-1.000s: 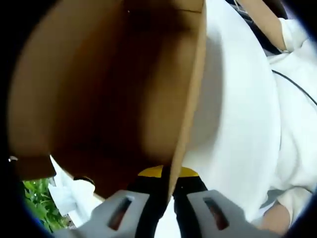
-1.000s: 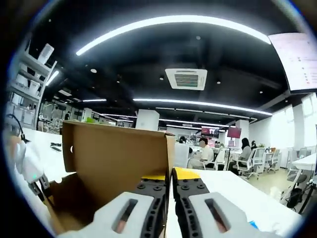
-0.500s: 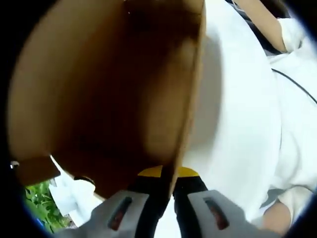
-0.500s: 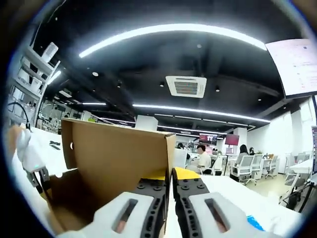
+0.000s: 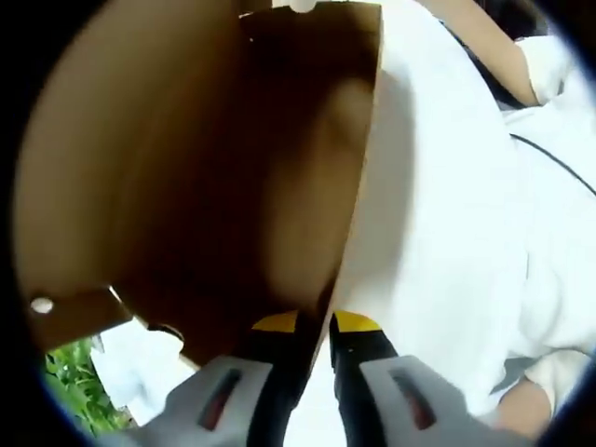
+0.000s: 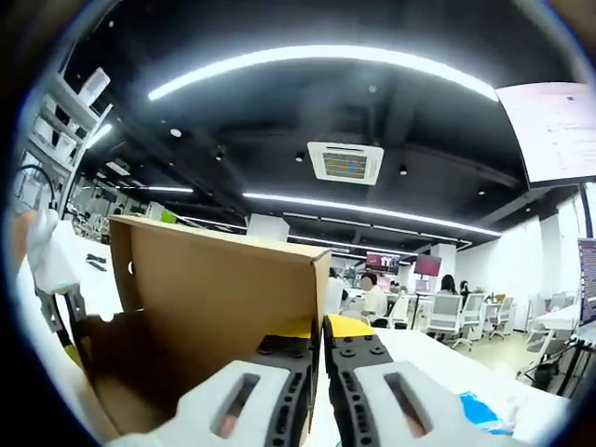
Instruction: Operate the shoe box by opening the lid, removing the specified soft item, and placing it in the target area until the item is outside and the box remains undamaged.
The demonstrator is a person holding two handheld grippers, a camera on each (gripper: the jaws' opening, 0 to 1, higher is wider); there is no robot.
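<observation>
While I count one brown shoe box point(image 5: 214, 177) on the white tabletop point(image 5: 447, 242), both my tools clamp it. My left gripper point(image 5: 314, 331) pinches one thin wall edge, jaws nearly together; my right gripper point(image 6: 318, 346) pinches another wall's rim, pointing level across the office.

box point(image 5: 214, 177) on table point(image 5: 447, 242), claws at rim

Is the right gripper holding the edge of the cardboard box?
Yes, the right gripper has its jaws closed on the edge of the cardboard box.
</observation>
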